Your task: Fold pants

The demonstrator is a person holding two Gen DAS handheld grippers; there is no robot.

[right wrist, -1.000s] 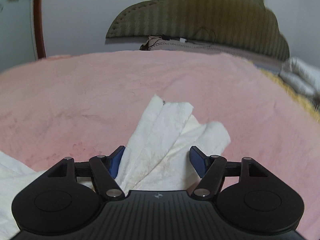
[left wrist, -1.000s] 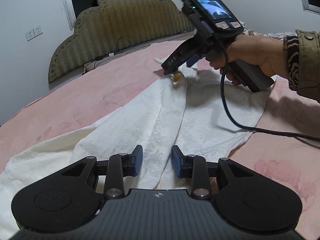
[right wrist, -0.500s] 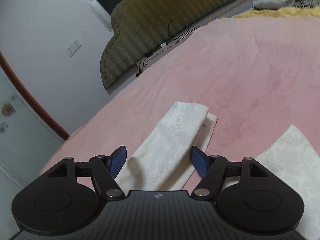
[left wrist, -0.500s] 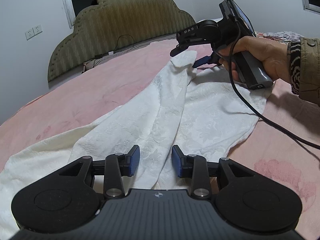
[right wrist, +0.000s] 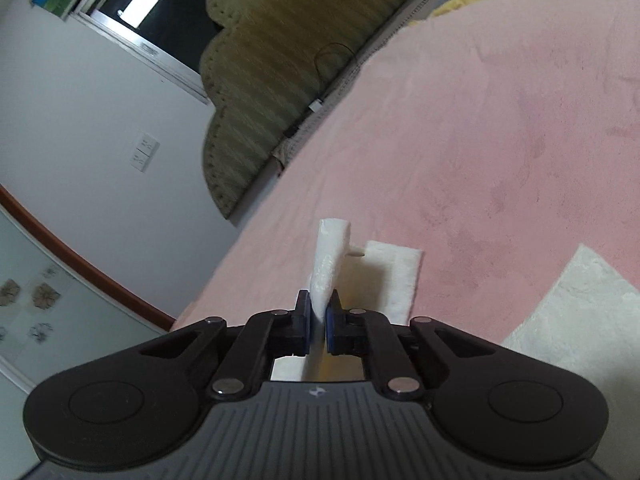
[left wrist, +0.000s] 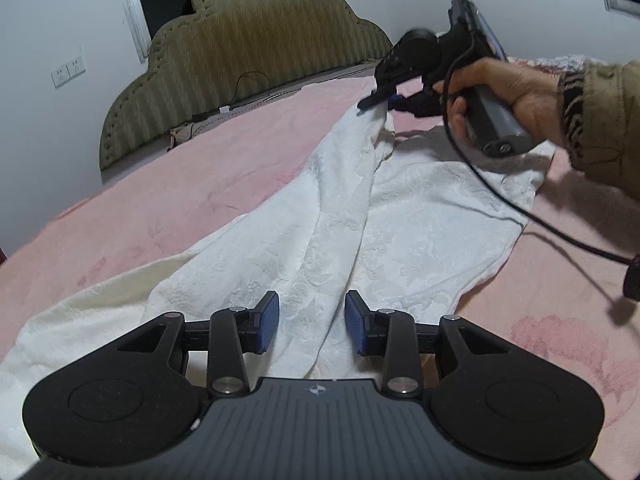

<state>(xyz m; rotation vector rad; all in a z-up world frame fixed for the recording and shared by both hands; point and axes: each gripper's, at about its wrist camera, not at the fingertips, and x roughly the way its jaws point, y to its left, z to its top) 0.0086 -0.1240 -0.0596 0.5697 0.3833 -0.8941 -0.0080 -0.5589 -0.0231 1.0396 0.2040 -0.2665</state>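
The right gripper [right wrist: 318,322] is clamping the hem of the white pants [left wrist: 340,216] lying across the pink bed [left wrist: 200,184], having just closed; the left gripper [left wrist: 312,326] is hovering with its jaws apart. Carrying that leg over evenly should keep edges aligned.

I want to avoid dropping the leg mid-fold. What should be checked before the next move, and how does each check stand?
1. Right gripper clamped on the white pants leg end: ok; it just closed on the fabric.
2. Grip depth: ok; fabric stands up between the pads.
3. Left gripper holding the pants: not ok; open, fabric lies between its pads.
4. Black cable clear of the pants: not ok; it crosses them.
5. Pink bedspread ahead free: ok.
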